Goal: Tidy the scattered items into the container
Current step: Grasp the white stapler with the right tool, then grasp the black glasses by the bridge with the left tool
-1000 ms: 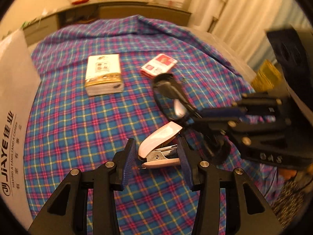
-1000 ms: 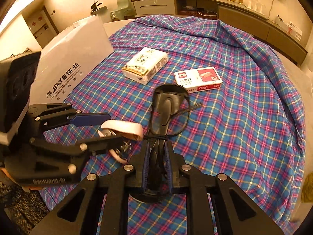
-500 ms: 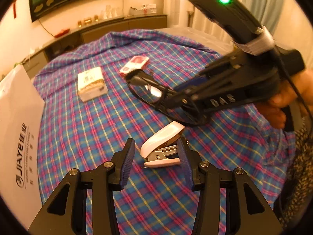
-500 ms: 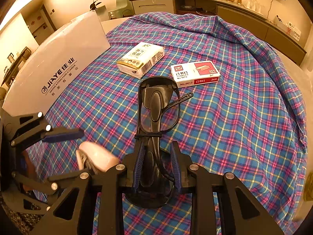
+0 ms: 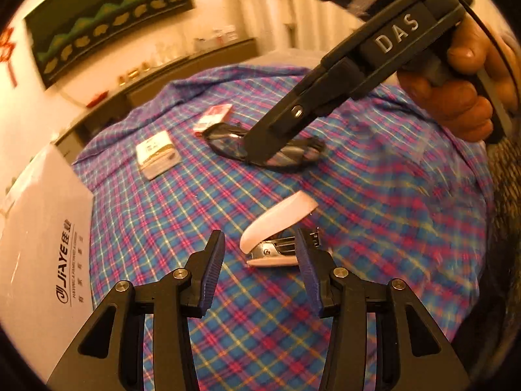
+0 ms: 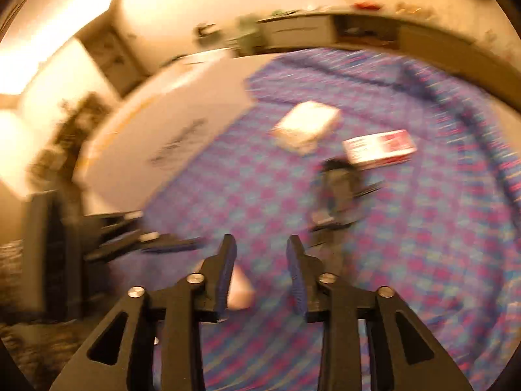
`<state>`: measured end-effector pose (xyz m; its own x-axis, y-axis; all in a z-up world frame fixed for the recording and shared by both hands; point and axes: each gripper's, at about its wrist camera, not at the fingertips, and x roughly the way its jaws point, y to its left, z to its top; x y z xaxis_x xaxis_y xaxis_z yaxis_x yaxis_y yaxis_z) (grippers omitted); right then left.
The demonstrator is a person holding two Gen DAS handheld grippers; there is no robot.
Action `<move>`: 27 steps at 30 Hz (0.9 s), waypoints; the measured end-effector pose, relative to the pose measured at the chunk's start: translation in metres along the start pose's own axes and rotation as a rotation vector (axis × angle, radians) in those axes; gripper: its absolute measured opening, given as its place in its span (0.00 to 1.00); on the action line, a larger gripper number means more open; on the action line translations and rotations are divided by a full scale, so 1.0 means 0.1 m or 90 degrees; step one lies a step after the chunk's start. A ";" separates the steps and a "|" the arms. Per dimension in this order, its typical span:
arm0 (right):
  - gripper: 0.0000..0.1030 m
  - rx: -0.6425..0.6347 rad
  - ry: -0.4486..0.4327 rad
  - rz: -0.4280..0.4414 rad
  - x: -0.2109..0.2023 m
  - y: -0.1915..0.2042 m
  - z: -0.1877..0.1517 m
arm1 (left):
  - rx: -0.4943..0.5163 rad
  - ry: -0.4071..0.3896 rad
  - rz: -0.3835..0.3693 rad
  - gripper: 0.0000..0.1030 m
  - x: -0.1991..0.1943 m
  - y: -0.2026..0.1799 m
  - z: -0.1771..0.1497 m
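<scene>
stapler lying between the left gripper's spread fingers

the pink stapler (image 5: 276, 231) is resting on the plaid cloth (image 5: 374, 195), its long axis angling up-right, seemingly touching the left gripper (image 5: 260, 267)'s right finger, nearer it than the right gripper (image 6: 260, 277), which is hovering spread, gripping nothing; the white box (image 5: 39, 228) is sitting left.

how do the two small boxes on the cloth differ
The tissue pack is white with a gold edge; the staple box is red and white. The tissue pack looks thicker, the staple box flatter. The tissue pack lies nearer the white container. Both rest flat on the plaid cloth.
</scene>
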<state>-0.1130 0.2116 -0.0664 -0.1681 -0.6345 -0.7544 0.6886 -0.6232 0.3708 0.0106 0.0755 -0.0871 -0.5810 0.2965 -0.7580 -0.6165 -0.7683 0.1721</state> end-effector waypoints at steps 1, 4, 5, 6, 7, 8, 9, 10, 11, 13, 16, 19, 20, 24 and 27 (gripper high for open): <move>0.43 -0.007 0.012 0.015 0.05 0.05 -0.04 | 0.015 0.023 -0.005 0.48 0.05 -0.05 -0.05; 0.46 -0.057 0.067 0.018 0.27 0.22 -0.18 | 0.027 0.012 0.016 0.47 0.07 -0.11 -0.12; 0.50 -0.076 0.079 0.014 0.33 0.28 -0.23 | 0.015 0.015 0.008 0.47 0.07 -0.07 -0.13; 0.52 -0.084 0.082 0.023 0.35 0.32 -0.26 | -0.004 0.021 0.004 0.49 0.07 -0.01 -0.14; 0.52 -0.095 0.089 0.021 0.38 0.35 -0.28 | -0.022 0.026 0.005 0.49 0.08 0.05 -0.14; 0.52 -0.113 0.092 0.013 0.39 0.40 -0.30 | -0.049 0.032 0.009 0.49 0.10 0.14 -0.15; 0.52 -0.130 0.091 0.005 0.40 0.44 -0.32 | -0.073 0.036 0.016 0.49 0.12 0.23 -0.15; 0.52 -0.139 0.091 -0.002 0.40 0.46 -0.33 | -0.092 0.040 0.022 0.49 0.15 0.29 -0.14; 0.52 -0.146 0.092 -0.015 0.42 0.47 -0.34 | -0.123 0.046 0.023 0.49 0.17 0.38 -0.14; 0.52 -0.157 0.092 -0.045 0.45 0.47 -0.37 | -0.170 0.059 0.004 0.48 0.18 0.52 -0.14; 0.51 -0.148 0.084 -0.066 0.54 0.42 -0.37 | -0.191 0.067 0.001 0.48 0.17 0.61 -0.15; 0.44 -0.152 0.069 -0.084 0.61 0.43 -0.36 | -0.226 0.066 0.002 0.47 0.13 0.71 -0.17; 0.32 -0.159 0.066 -0.092 0.64 0.45 -0.35 | -0.241 0.064 -0.002 0.47 0.12 0.75 -0.16; 0.26 -0.134 0.061 -0.105 0.54 0.40 -0.27 | -0.307 0.037 -0.037 0.47 0.05 0.83 0.01; 0.26 -0.109 0.037 -0.103 0.26 0.30 -0.24 | -0.364 0.015 -0.080 0.48 0.04 0.91 0.19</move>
<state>-0.0793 0.1873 -0.0878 -0.2482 -0.5027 -0.8281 0.7661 -0.6250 0.1498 -0.0580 0.0179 -0.0627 -0.5059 0.3970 -0.7658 -0.2916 -0.9142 -0.2813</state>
